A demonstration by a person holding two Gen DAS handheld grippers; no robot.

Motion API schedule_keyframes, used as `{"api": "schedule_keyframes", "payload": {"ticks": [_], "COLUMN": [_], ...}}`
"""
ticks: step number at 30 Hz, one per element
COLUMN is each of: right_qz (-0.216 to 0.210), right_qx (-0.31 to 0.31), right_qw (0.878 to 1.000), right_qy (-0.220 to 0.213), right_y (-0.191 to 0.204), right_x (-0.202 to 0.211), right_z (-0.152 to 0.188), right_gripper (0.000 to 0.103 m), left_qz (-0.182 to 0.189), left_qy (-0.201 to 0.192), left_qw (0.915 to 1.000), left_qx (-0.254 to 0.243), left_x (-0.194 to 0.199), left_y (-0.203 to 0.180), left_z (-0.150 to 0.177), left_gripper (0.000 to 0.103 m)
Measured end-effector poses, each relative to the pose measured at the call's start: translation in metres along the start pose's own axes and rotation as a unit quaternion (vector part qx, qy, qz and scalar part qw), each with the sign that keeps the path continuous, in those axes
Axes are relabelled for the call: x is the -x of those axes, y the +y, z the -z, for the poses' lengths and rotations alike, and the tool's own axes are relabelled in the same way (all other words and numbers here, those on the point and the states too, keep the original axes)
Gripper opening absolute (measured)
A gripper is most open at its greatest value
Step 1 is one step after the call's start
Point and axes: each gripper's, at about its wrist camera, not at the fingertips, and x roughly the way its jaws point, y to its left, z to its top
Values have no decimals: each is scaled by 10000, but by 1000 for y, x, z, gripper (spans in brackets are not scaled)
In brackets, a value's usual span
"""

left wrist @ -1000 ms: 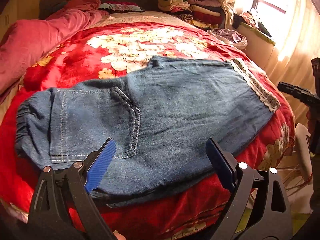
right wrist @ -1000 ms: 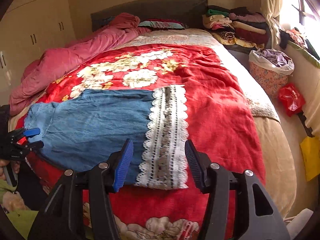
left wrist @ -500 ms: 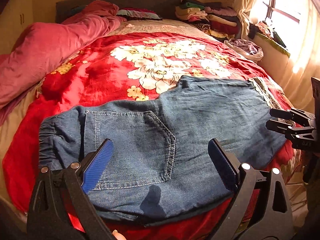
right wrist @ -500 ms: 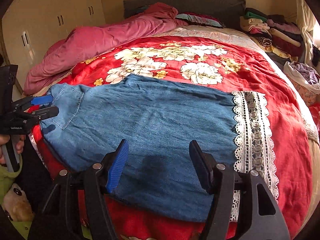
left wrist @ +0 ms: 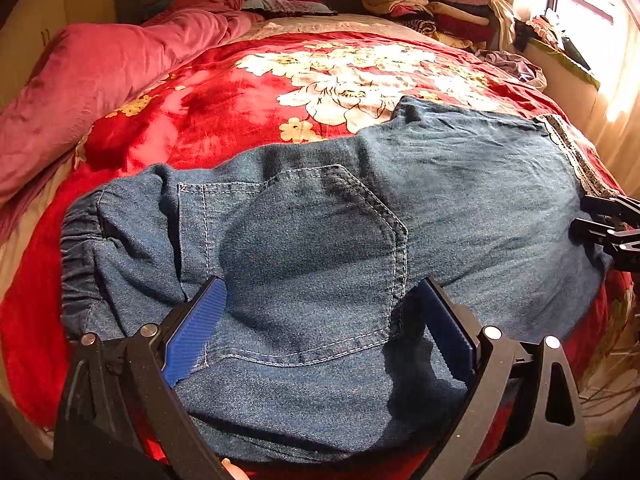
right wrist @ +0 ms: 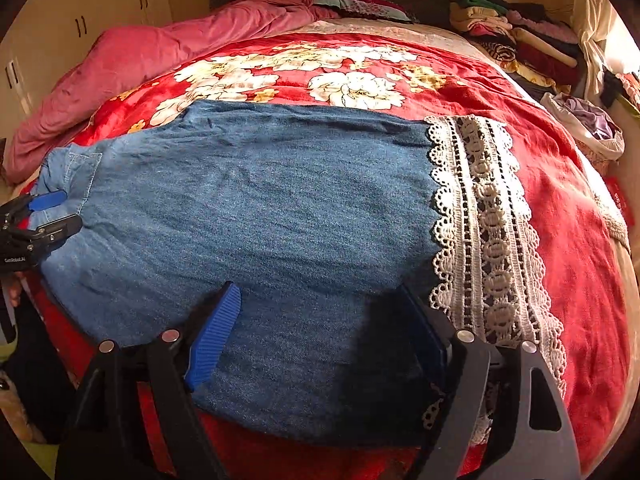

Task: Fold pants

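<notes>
Both grippers hover over the denim pants [right wrist: 260, 208] lying flat on the red floral blanket [left wrist: 224, 96]. Left gripper [left wrist: 320, 312] spread wide above the back pocket [left wrist: 304, 256]. Right gripper [right wrist: 324, 320] jaws just been widening, nothing between them, beside the lace hem [right wrist: 484, 224]. Pants' near edge cut off behind the fingers.

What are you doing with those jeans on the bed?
A person holding a gripper in each hand is getting ready to fold the denim pants, which lie flat on the red flowered blanket. The left gripper hovers open over the back pocket near the waist. The right gripper, whose jaws have just been opening, hangs over the leg beside the lace hem. Nothing is gripped yet.
</notes>
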Motion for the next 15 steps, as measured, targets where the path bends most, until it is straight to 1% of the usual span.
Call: {"api": "schedule_keyframes", "payload": {"ticks": [2, 4, 6, 9, 11, 15], "right_qz": [-83, -306, -448, -407, -375, -242], "right_qx": [-82, -291, -479, -523, -547, -606], "right_qw": [9999, 9991, 9976, 9971, 9967, 9957], "right_qy": [-24, -98, -216, -375, -479, -653], "right_y": [-1, -6, -11, -16, -20, -31], "right_x": [4, 13, 24, 41, 51, 69], "right_z": [-1, -3, -6, -8, -7, -5], "right_gripper": [79, 79, 79, 80, 81, 81], "left_qz": [-71, -170, -121, 23, 50, 153], "left_qy": [-48, -161, -252, -290, -334, -569], "left_qw": [9999, 9997, 9996, 9995, 9993, 9981], "left_qx": [54, 29, 54, 114, 138, 193], "left_x": [7, 19, 27, 35, 40, 54], "left_y": [-1, -3, -4, -5, -7, -15], "left_z": [0, -2, -4, -7, -9, -15], "left_gripper": [89, 89, 89, 89, 90, 92]}}
